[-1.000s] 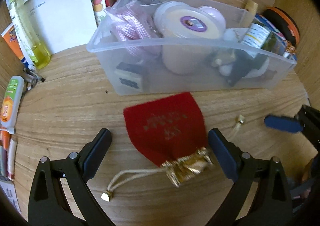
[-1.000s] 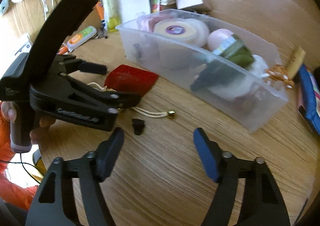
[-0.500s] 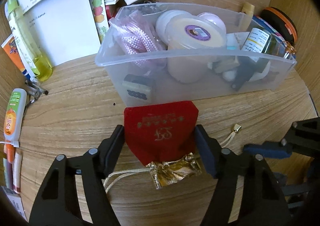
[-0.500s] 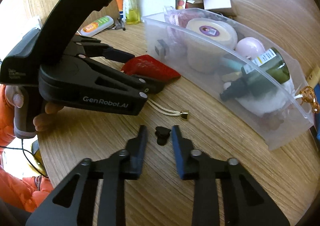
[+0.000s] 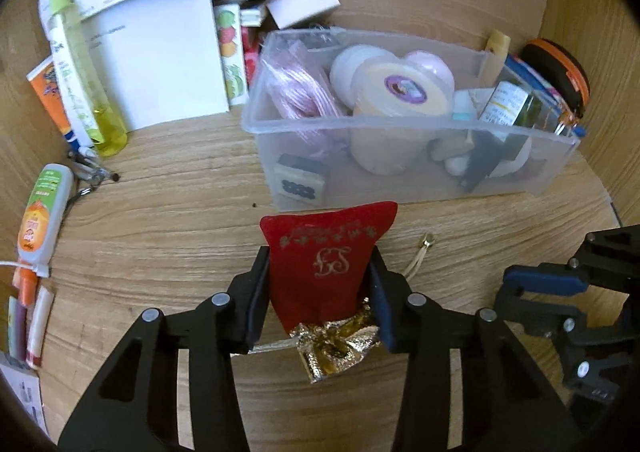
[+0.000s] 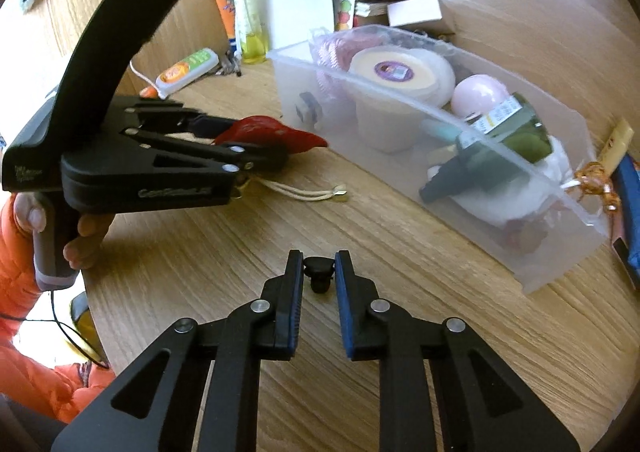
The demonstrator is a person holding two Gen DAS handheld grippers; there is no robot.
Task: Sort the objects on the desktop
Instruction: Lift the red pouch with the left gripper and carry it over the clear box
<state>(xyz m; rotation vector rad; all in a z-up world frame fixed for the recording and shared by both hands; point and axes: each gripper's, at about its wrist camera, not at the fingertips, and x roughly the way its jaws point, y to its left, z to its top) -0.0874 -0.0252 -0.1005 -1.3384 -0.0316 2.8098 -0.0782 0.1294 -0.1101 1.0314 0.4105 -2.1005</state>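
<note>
Wood-grain counter (image 5: pixel 152 212), left wrist view: the left gripper (image 5: pixel 318 292), its jaws just closed in, clamps the red drawstring pouch (image 5: pixel 324 256) by both sides just before the clear bin (image 5: pixel 400 172), long axis along the fingers, gold neck nearest the camera; lift squarely so the cords clear the rim. Right wrist view: the right gripper (image 6: pixel 318 276) is closed about a small black clip (image 6: pixel 319 276) on the counter, stem toward the camera; seating should be confirmed before raising.

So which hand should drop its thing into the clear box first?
Probably the left. The left gripper pinches the red pouch right in front of the clear box. The right gripper, closed on a small black piece, sits farther from it.
</note>
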